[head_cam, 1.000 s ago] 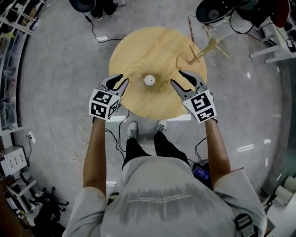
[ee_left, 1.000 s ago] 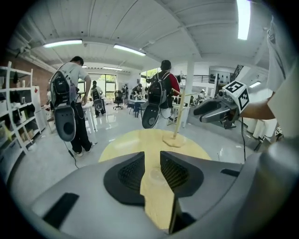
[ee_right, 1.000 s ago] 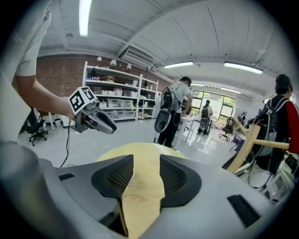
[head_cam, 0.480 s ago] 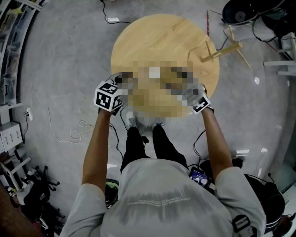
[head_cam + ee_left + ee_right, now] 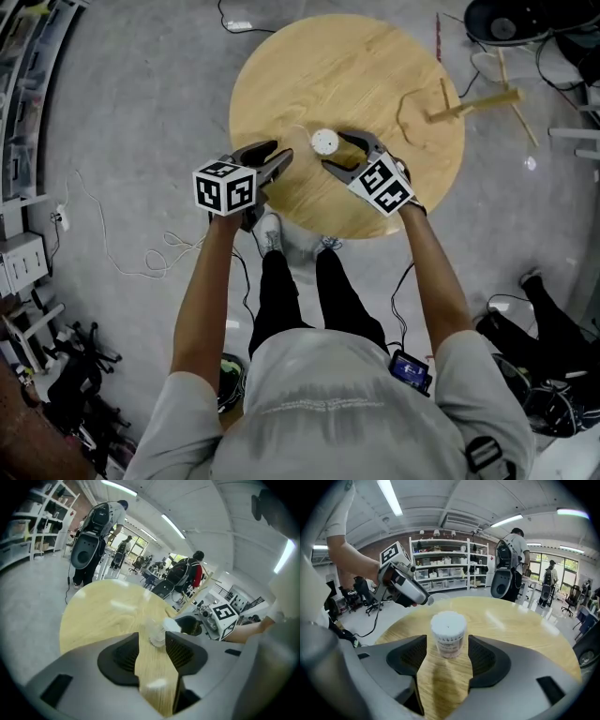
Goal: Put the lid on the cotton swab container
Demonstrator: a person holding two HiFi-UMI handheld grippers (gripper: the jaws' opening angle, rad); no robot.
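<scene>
No word or number can be read anywhere. The container (image 5: 448,634) bears a label (image 5: 449,645) with dark lines of print, too small and blurred to make out. The left cube (image 5: 225,187) and right cube (image 5: 382,183) carry only black-and-white square markers, no letters. A pale line of print crosses the back of the person's shirt (image 5: 323,406), illegible.

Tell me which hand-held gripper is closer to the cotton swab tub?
Right. The right hand-held gripper, jaws just opened wider, flanks the cotton swab container without touching. The left hand-held gripper, jaws also just opened, clear lid at its tips, sits farther away, opposite.
</scene>
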